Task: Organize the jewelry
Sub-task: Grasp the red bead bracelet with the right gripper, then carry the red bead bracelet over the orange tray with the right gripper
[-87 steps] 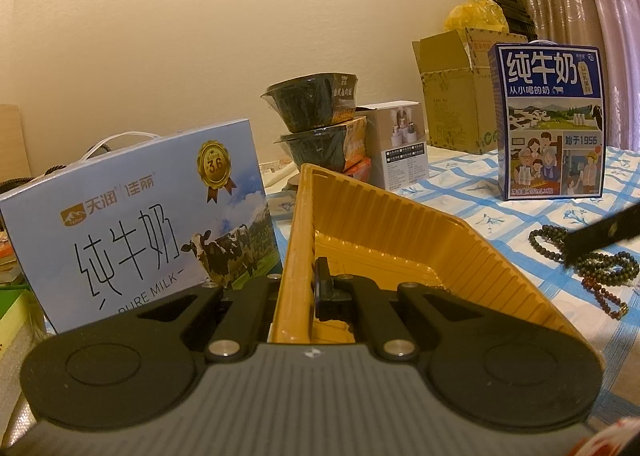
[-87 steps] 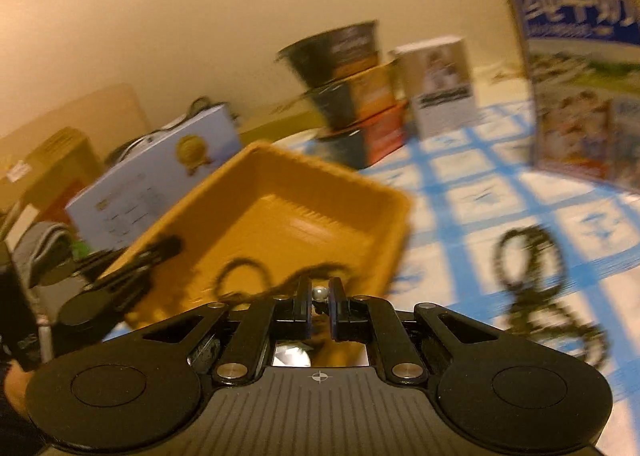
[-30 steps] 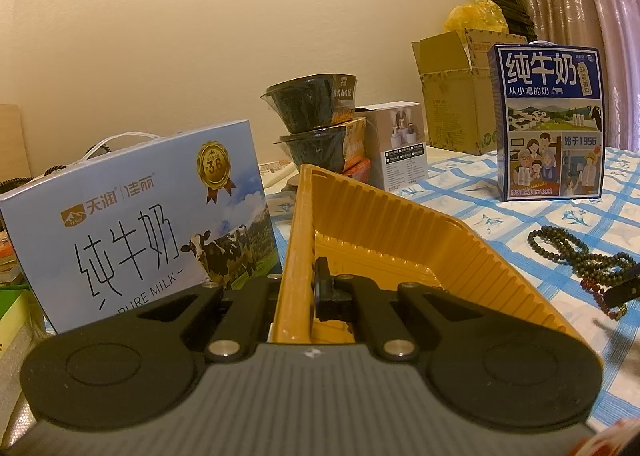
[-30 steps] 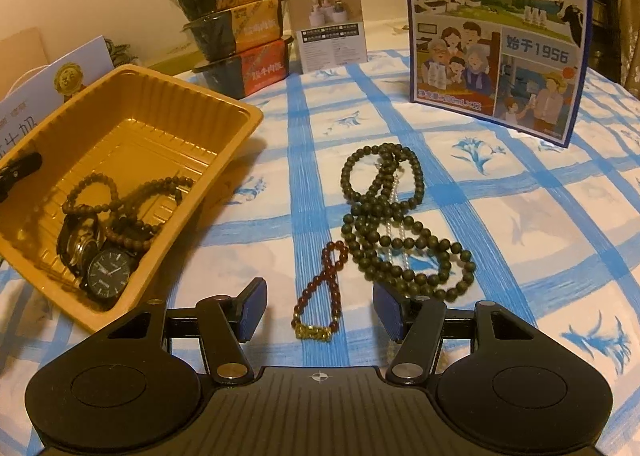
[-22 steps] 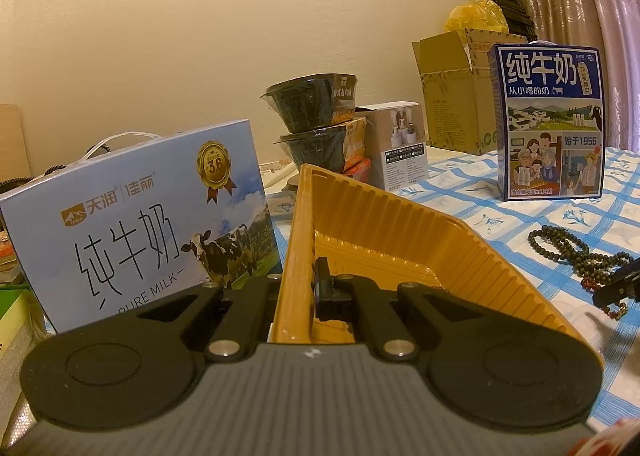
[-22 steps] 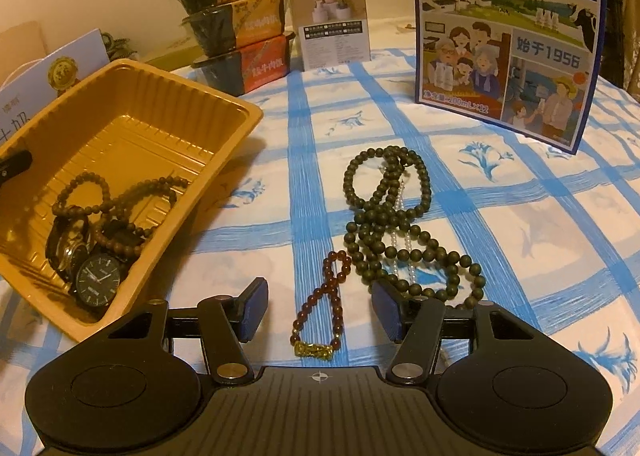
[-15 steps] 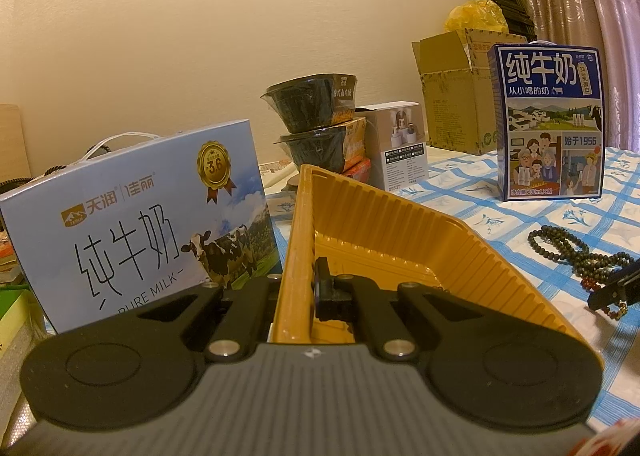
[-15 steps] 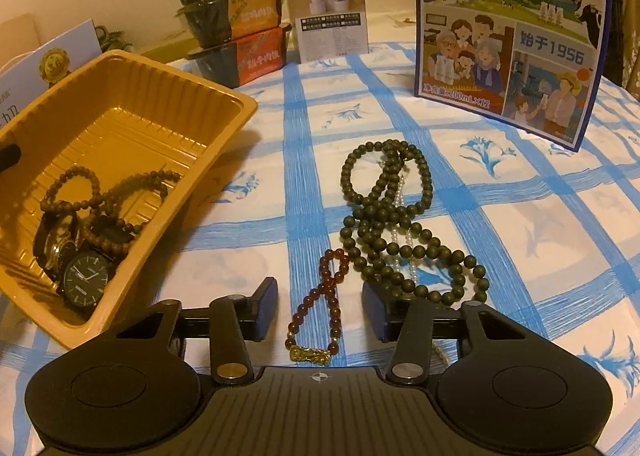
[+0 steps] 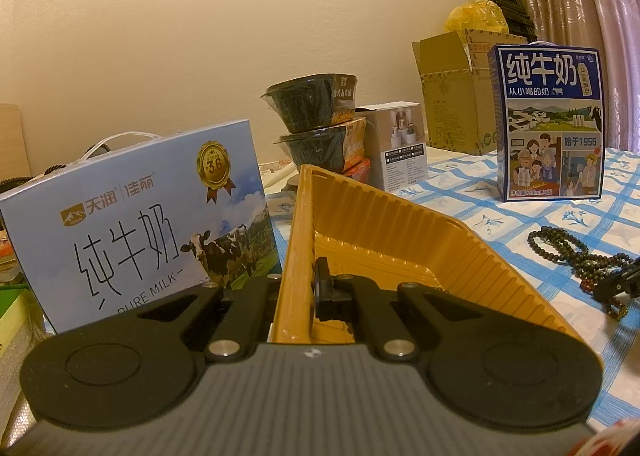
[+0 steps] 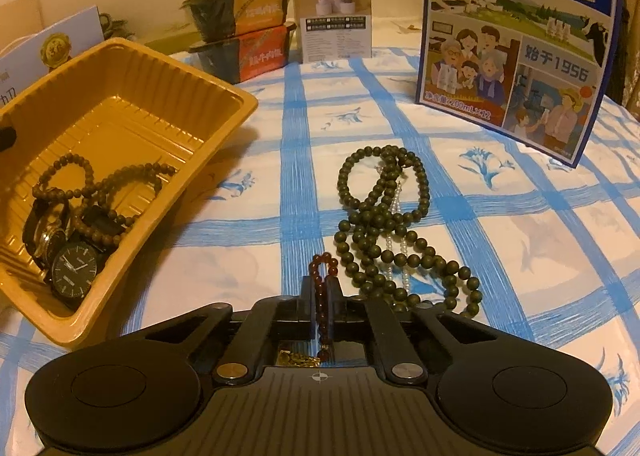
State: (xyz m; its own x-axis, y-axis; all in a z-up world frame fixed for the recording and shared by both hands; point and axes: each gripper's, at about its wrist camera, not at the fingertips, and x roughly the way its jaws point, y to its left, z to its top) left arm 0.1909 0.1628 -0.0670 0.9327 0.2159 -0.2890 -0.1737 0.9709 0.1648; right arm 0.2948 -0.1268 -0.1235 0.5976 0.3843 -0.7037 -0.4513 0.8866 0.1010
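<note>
Bare cloth (image 10: 248,256) btwn my tray (image 10: 224,128) & green beads (image 10: 384,216) is open; milk carton (image 10: 516,40), noodle bowls (image 10: 240,8) block far side.

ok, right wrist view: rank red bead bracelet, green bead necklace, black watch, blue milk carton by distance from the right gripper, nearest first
1. Red bead bracelet, pinched in the right gripper.
2. Green bead necklace, on the cloth just ahead and right.
3. Black watch, in the yellow tray to the left.
4. Blue milk carton, standing far back right.
</note>
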